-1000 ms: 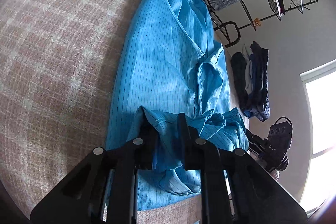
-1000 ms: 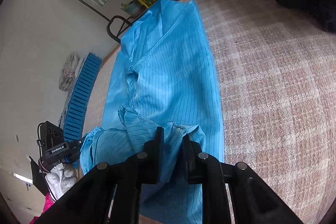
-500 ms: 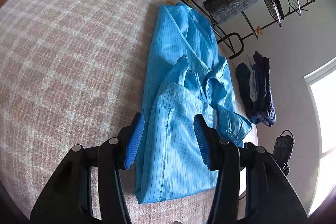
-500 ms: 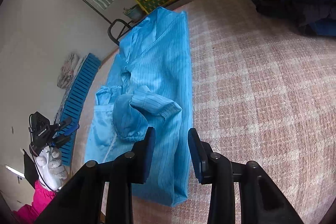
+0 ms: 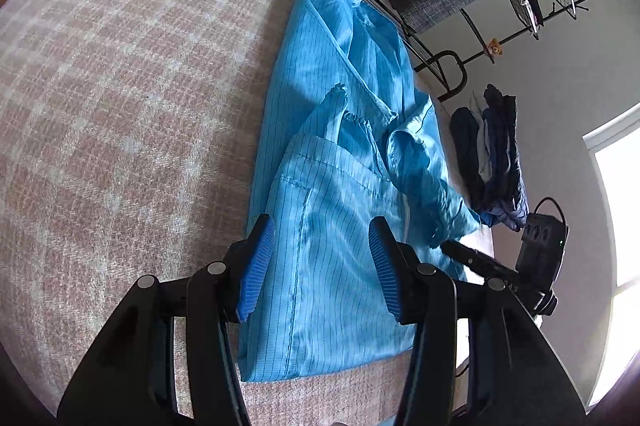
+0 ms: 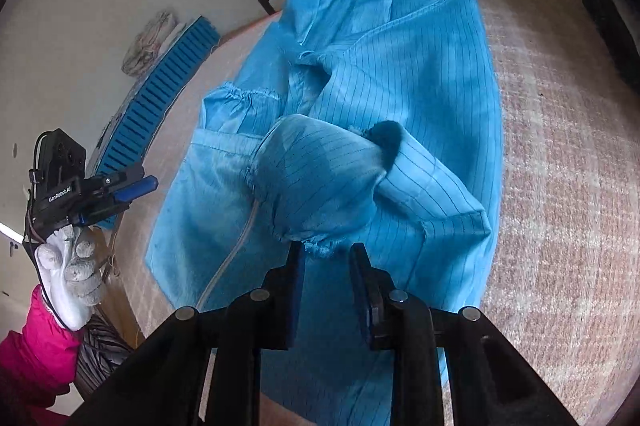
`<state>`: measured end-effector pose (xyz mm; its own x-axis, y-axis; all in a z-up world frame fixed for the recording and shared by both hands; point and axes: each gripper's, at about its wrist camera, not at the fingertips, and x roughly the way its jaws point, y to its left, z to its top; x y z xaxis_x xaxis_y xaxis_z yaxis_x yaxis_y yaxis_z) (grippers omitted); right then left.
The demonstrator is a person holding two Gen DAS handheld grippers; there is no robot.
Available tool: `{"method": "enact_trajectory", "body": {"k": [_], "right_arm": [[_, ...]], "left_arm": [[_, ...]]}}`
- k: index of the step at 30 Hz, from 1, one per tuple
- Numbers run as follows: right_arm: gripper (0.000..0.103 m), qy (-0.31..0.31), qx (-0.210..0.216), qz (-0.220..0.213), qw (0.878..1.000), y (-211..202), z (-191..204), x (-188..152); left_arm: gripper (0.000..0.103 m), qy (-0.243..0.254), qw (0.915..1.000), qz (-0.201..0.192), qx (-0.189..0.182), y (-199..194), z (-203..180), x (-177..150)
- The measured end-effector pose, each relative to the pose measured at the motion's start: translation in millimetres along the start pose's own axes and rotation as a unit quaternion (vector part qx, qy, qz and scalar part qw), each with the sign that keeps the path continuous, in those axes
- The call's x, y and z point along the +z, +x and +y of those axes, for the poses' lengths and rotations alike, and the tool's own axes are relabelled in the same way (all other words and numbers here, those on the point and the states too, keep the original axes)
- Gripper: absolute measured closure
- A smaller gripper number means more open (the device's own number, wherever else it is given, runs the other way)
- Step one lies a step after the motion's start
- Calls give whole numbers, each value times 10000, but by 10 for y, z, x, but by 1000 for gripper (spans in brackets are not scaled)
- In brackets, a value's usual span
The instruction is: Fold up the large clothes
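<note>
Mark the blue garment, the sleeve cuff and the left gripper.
blue garment [image 5: 332,266], left wrist view, flat lower panel.
sleeve cuff [image 6: 320,248], right wrist view, gathered edge.
left gripper [image 5: 320,266], left wrist view, between fingertips.

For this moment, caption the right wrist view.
Open right gripper poised at the bunched cuff of a blue coat on the plaid bed.

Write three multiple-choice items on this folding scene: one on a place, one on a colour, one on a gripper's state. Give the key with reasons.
1. The blue garment lies on:
A. a bare wooden floor
B. a checked pink and white cover
C. a glass table

2. The pads of the left gripper are:
A. blue
B. red
C. white

3. The right gripper is:
A. shut on a sock
B. shut on a hanger
C. open

Key:
1 B, the checked cover shows all round the garment.
2 A, both ribbed pads show blue in the left wrist view.
3 C, a gap separates its fingers, with only cloth behind.
</note>
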<state>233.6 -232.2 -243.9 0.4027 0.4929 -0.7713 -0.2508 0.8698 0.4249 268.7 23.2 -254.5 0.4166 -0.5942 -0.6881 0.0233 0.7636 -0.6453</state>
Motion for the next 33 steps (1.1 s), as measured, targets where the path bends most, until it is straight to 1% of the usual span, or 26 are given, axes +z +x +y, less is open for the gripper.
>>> {"method": "enact_trajectory", "body": {"k": [2, 4, 5, 7, 8, 9, 11, 12, 14, 15, 16, 19, 21, 22, 24, 26, 27, 28, 29, 30, 31, 33], "right_arm": [[75, 113, -107, -468, 9988, -79, -18, 145], [62, 366, -147, -933, 9949, -214, -74, 239], [60, 463, -138, -1111, 9926, -284, -109, 257], [48, 594, -113, -1339, 9892, -419, -160, 248], [47, 622, -122, -1383, 9884, -476, -194, 222], [47, 662, -177, -1384, 9880, -522, -228, 188], [47, 772, -329, -1254, 9886, -574, -302, 100], [47, 812, -416, -1174, 9889, -588, -355, 24], [47, 846, -618, -1034, 9891, -600, -422, -122], [45, 900, -639, -909, 9897, -576, -457, -183], [43, 965, -608, -783, 9904, -545, -488, -230], [41, 1180, -309, -514, 9912, -456, -585, -403], [41, 1305, -190, -423, 9904, -409, -640, -505], [40, 1372, -113, -402, 9897, -390, -668, -540], [40, 1502, 88, -553, 9871, -407, -707, -588], [41, 1678, 488, -596, 9828, -394, -763, -604], [46, 1768, 640, -585, 9804, -372, -792, -625], [54, 1808, 661, -544, 9798, -334, -802, -636], [58, 1764, 587, -579, 9809, -325, -785, -645], [65, 1702, 532, -585, 9822, -321, -767, -645], [81, 1665, 542, -511, 9832, -292, -727, -634], [92, 1618, 421, -428, 9850, -268, -664, -648]], "left_arm": [[54, 59, 10000, 12, 46, 14, -15, -10], [54, 102, 9999, 19, 118, 27, -18, -19], [54, 109, 9998, 12, 140, 28, -3, -20], [54, 85, 9998, 36, 174, 38, 51, -22], [54, 44, 9998, 52, 208, 46, 87, -27], [54, -15, 9997, 82, 231, 58, 126, -33], [54, -118, 9995, 167, 232, 88, 192, -41], [52, -131, 9994, 208, 248, 104, 212, -45], [45, -86, 9992, 300, 237, 140, 234, -63], [43, -80, 9992, 345, 210, 162, 246, -75], [42, -104, 9990, 387, 188, 186, 267, -92], [42, -321, 9982, 494, 106, 260, 350, -122], [42, -453, 9980, 437, -16, 266, 395, -115], [43, -490, 9978, 448, -47, 270, 408, -104], [43, -584, 9973, 426, -128, 277, 431, -88], [52, -657, 9968, 418, -197, 304, 452, -70], [64, -658, 9966, 455, -215, 336, 456, -61], [75, -657, 9965, 471, -210, 370, 460, -58], [80, -649, 9968, 428, -189, 389, 460, -55], [90, -624, 9969, 435, -176, 415, 456, -53], [94, -590, 9972, 438, -151, 443, 436, -60], [96, -478, 9982, 368, -49, 440, 382, -84]]}}
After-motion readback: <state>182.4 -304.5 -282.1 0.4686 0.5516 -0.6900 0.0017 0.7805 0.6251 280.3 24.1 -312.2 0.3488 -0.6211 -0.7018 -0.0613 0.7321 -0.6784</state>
